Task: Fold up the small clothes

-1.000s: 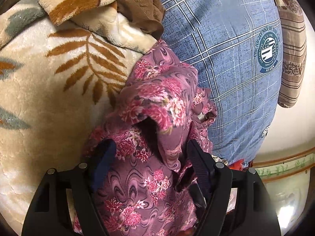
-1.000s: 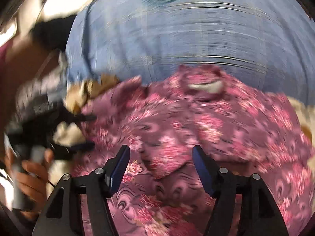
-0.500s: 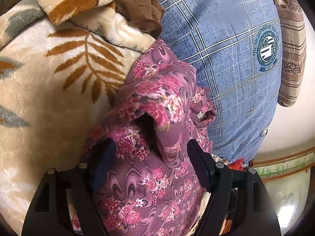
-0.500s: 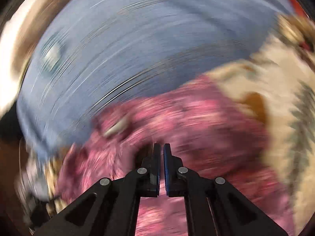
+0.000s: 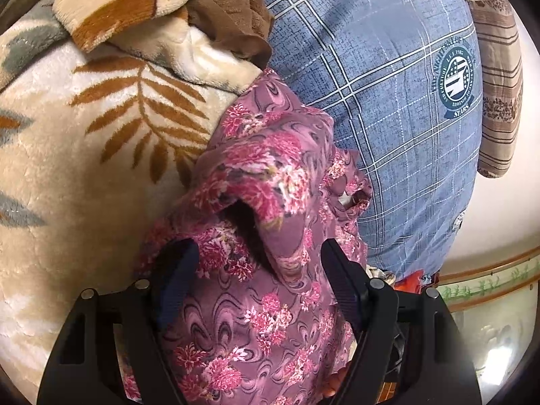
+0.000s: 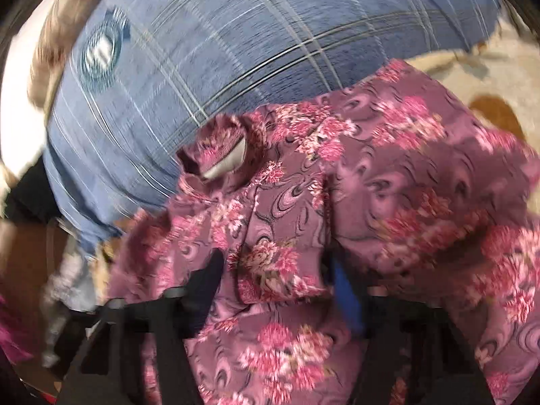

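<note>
A cream plush blanket with rust-brown leaf print (image 5: 84,168) fills the left; a blue plaid cushion with a round crest (image 5: 388,101) lies to the right. Between them the mauve garment with pink flower print (image 5: 263,182) lies bunched — touching both. The left gripper (image 5: 260,270) stands spread wide, cloth draped between its fingers. The right gripper (image 6: 273,270) is likewise spread — cloth heaped across the gap.

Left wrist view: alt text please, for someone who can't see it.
Open left gripper straddles a rumpled pink floral garment. The garment lies across a cream leaf-print blanket and a blue plaid cushion.
</note>
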{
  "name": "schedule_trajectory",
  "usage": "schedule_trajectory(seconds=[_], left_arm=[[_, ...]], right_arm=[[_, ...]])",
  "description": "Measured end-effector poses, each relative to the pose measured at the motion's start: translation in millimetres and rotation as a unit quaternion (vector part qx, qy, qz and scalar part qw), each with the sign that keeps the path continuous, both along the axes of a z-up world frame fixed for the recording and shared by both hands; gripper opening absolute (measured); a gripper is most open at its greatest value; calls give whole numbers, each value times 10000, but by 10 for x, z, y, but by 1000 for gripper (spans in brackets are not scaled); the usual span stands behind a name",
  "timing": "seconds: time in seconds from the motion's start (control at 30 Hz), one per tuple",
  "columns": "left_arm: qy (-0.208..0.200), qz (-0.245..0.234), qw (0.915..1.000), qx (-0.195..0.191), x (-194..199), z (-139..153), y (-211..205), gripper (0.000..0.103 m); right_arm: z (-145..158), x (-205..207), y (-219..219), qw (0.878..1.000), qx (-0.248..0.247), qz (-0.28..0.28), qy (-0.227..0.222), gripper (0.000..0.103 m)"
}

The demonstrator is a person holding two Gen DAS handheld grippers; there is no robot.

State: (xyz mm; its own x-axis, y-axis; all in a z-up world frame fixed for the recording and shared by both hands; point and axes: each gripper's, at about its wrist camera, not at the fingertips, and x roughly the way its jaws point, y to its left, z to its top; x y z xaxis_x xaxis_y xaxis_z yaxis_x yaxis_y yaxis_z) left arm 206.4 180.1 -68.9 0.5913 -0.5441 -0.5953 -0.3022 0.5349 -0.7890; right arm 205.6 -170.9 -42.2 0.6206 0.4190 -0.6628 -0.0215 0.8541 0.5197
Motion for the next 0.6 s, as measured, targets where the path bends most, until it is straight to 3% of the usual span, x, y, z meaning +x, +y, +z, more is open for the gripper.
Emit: schedule_trajectory(seconds=[0.2,0.27,0.4,0.47,0.5,0.53,0.6], left_arm=[[21,14,10000,11,6,-4,-8,74],[29,-1,10000,3,12,-17,-24,74],[-39,-13,9999,124,26,-1,-108,72],[-169,22,9992,367,24,57,-139,46],[-251,-2,9986,460,25,92,-151,24],[-303,-8,9982,518,21,115,-148,16],[-352,39,9973,651,8,159,-145,16]], right_arm=[[406,-119,-422,9961,70,-438,-763,14],[383,-120,-702,9948,33,-761,-672,14],[44,-92,-1057,9948,51,-1015,12,15],[-11,-96,-1025,9952,-5,-977,64,15],[44,-113,-988,9957,2,-928,-50,15],[129,-132,-970,9958,75,-880,-225,14],[324,-180,-975,9938,307,-841,-662,14]])
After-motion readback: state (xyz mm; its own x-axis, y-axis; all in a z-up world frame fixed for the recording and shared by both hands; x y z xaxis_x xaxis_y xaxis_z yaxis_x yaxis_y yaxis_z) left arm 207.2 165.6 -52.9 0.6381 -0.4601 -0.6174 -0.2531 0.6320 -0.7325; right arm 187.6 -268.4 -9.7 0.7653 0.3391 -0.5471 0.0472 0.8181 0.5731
